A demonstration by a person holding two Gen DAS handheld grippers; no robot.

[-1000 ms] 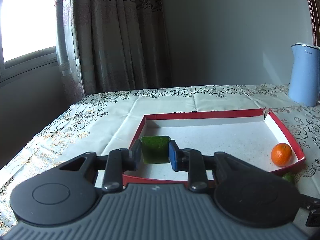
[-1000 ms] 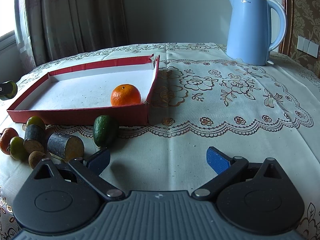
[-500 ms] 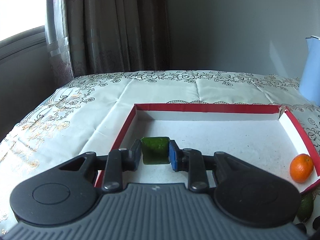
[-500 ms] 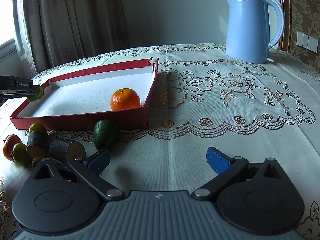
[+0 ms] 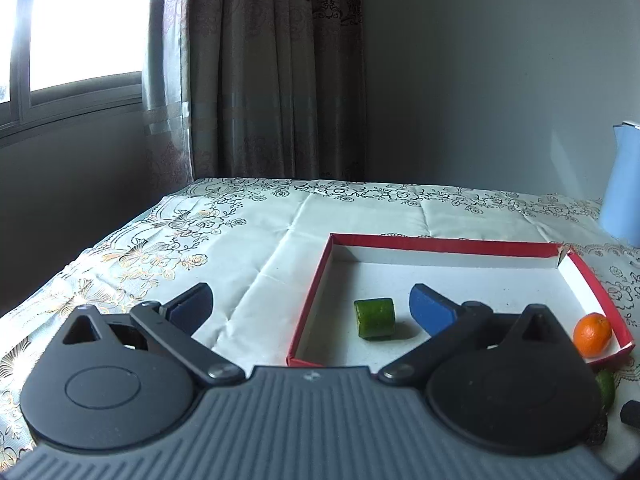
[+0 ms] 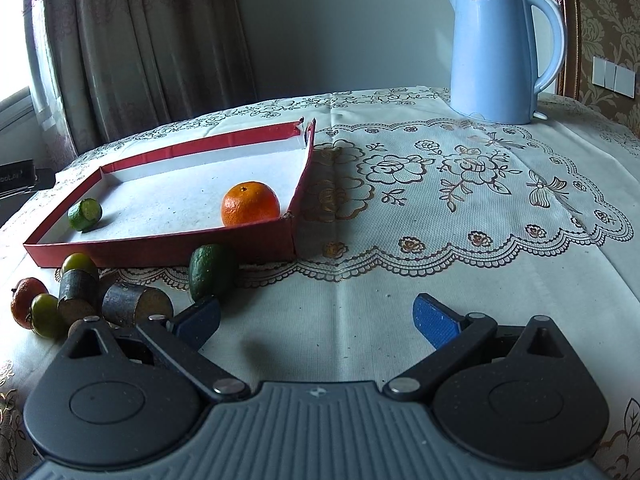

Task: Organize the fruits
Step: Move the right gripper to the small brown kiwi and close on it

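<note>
A red tray with a white floor (image 5: 440,245) (image 6: 160,246) lies on the tablecloth. In it lie a green cucumber piece (image 5: 375,318) (image 6: 85,214) near the left wall and an orange (image 5: 592,334) (image 6: 250,203) in the near right corner. My left gripper (image 5: 310,308) is open and empty, above the tray's left wall, with the cucumber piece lying free between its fingers. My right gripper (image 6: 316,320) is open and empty over the cloth in front of the tray. An avocado (image 6: 207,270) lies just ahead of its left finger.
Loose fruit lies in front of the tray at the left: two dark cut cylinders (image 6: 132,304), small green fruits (image 6: 46,314) and a red-orange one (image 6: 24,300). A blue kettle (image 6: 496,52) stands at the back right. A curtain and window are behind the table.
My left gripper has opened and let go of the cucumber piece, which now lies in the tray. The left gripper has also drawn back and to the left. The right gripper has barely moved.
</note>
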